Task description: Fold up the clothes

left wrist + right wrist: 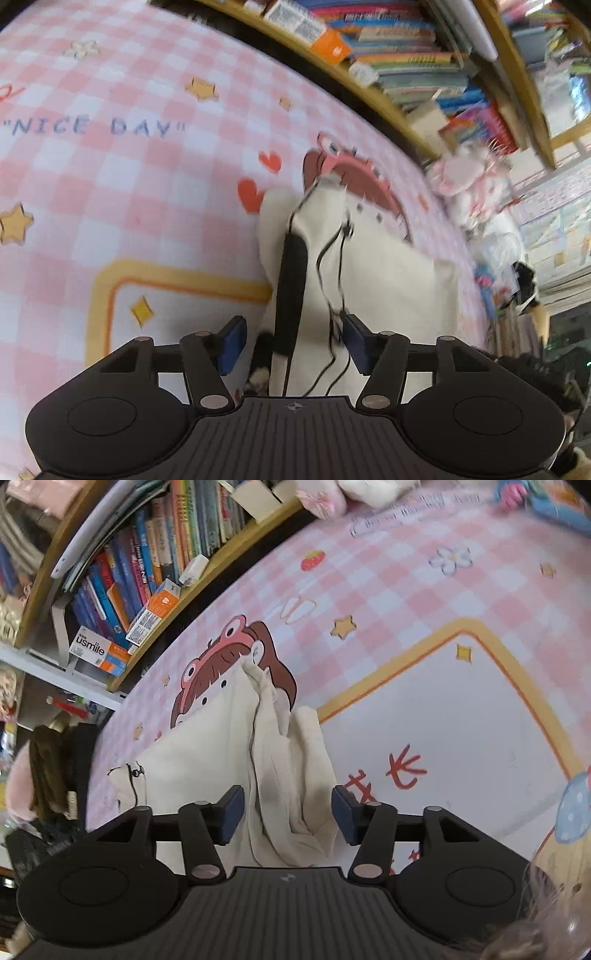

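Note:
A cream-white garment with a black strip and thin black cords lies on the pink checked cloth. My left gripper is open just above its near end, pads on either side of the black strip. In the right wrist view the same cream garment lies bunched in folds, and my right gripper is open with a fold of it between the pads, not pinched.
The pink checked cloth has printed stars, hearts and a cartoon girl. A wooden bookshelf full of books runs along the far edge. Plush toys and clutter lie at the far end.

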{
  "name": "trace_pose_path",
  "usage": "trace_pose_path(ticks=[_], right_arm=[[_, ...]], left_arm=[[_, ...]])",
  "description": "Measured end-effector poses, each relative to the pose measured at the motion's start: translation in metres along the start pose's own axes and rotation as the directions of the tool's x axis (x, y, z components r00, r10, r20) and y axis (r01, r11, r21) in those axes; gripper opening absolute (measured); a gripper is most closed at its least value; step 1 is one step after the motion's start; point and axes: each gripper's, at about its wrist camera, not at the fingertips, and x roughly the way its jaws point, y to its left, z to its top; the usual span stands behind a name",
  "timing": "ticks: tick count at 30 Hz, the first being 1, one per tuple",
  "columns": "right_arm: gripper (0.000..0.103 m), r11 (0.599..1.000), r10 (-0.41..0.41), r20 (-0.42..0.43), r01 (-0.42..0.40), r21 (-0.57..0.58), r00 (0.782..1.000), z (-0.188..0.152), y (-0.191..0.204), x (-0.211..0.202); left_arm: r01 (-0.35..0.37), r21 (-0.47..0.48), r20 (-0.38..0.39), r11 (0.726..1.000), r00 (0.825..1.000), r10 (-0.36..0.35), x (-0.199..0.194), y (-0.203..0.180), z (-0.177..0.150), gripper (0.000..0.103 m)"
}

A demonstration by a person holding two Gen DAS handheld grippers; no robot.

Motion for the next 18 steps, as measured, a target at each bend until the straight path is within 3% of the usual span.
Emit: trace_pose_path(ticks=[6, 8, 10, 12, 15, 18], right_arm=[[0.050, 0.998, -0.012, -0.048, 0.009, -0.056, 0.999, -0.008, 0.011, 0.016], [0.043, 0.996, -0.024, -0.052, 0.019, -0.091, 0.998, -0.010, 0.016, 0.020], [0.027, 0.987, -0.024, -0.035, 0.018, -0.159, 0.999, -0.011, 0.024, 0.018], [0.014, 0.970, -0.014, -0.008, 0.012, -0.241, 1.000, -0.014, 0.034, 0.013], [0.014, 0.934, 0.009, 0.029, 0.002, -0.357, 1.000, -0.018, 0.048, 0.005], [0.014, 0.932, 0.025, 0.016, -0.018, -0.363, 1.000, -0.016, 0.045, 0.003]], left_arm=[[-0.004, -0.040, 0.043, 0.999, 0.999, 0.005, 0.002, -0.005, -0.007, 0.054], [-0.025, -0.038, 0.051, 0.999, 0.998, 0.027, 0.004, -0.010, -0.009, 0.046], [-0.049, -0.031, 0.053, 0.998, 0.997, 0.050, 0.004, -0.015, -0.011, 0.030], [-0.057, -0.002, 0.076, 0.998, 0.995, 0.057, -0.001, -0.024, -0.015, 0.021], [-0.083, 0.077, 0.098, 0.994, 0.992, 0.075, -0.007, -0.037, -0.021, 0.021], [-0.081, 0.064, 0.083, 0.995, 0.994, 0.075, -0.004, -0.033, -0.022, 0.021]])
